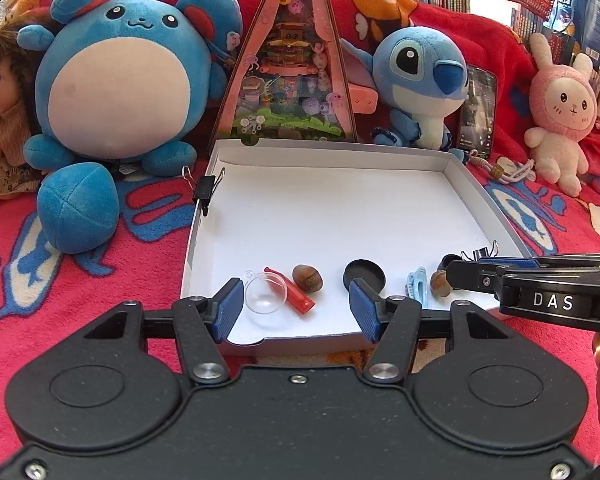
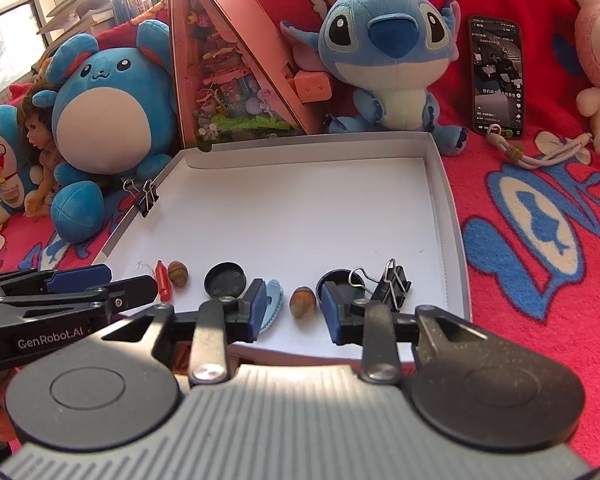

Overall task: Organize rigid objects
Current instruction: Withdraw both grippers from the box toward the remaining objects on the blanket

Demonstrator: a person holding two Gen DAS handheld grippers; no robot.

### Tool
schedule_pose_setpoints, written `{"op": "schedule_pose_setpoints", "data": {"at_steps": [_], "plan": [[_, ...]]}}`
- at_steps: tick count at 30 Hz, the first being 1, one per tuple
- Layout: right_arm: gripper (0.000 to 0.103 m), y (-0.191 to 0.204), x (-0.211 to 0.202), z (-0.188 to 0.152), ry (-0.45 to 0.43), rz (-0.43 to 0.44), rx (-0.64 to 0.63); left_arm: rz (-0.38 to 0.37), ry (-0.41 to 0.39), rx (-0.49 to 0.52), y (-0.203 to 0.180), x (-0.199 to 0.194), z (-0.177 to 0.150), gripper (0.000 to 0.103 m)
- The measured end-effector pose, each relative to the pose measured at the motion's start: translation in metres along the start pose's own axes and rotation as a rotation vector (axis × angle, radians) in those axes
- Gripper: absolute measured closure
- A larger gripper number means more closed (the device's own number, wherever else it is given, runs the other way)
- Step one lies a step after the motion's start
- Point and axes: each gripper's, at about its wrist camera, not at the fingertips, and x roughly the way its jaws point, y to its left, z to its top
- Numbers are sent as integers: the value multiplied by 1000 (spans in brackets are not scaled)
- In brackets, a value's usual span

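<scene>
The white tray rests on a red patterned blanket, and the small rigid items lie in a row along its near edge.

Left gripper: jaws part-open, nothing between the pads. Just ahead of its left finger lie a clear plastic dome and a red tube touching it. A brown acorn sits beyond the gap between the fingers. A black round lid lies just ahead of the right finger.

Right gripper: jaws part-open, gripping nothing. A second acorn lies in the gap between the fingers (pads clear of it on both sides). A light-blue hair clip is partly hidden behind its left finger. A second black lid and a black binder clip lie behind its right finger.

Another binder clip is fastened to the tray's left wall, well ahead of both grippers. Plush toys stand beyond the tray.
</scene>
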Motion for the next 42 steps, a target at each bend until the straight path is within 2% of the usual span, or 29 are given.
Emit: {"op": "schedule_pose_setpoints", "data": {"at_steps": [7, 11, 13, 17, 32, 42], "plan": [[42, 3, -17, -6, -38, 4, -37, -23, -38, 39, -10, -19, -6, 34], [34, 2, -29, -11, -64, 13, -56, -31, -64, 60, -15, -32, -11, 32], [31, 2, -35, -15, -78, 13, -75, -41, -71, 69, -17, -39, -15, 27], [26, 2, -48, -24, -108, 2, -119, -57, -79, 87, -20, -51, -23, 26], [20, 3, -85, -72, -165, -10, -226, -106, -57, 91, -30, -74, -62, 26], [18, 12, -102, -106, -201, -17, -317, -92, -49, 99, -35, -82, -90, 26]]}}
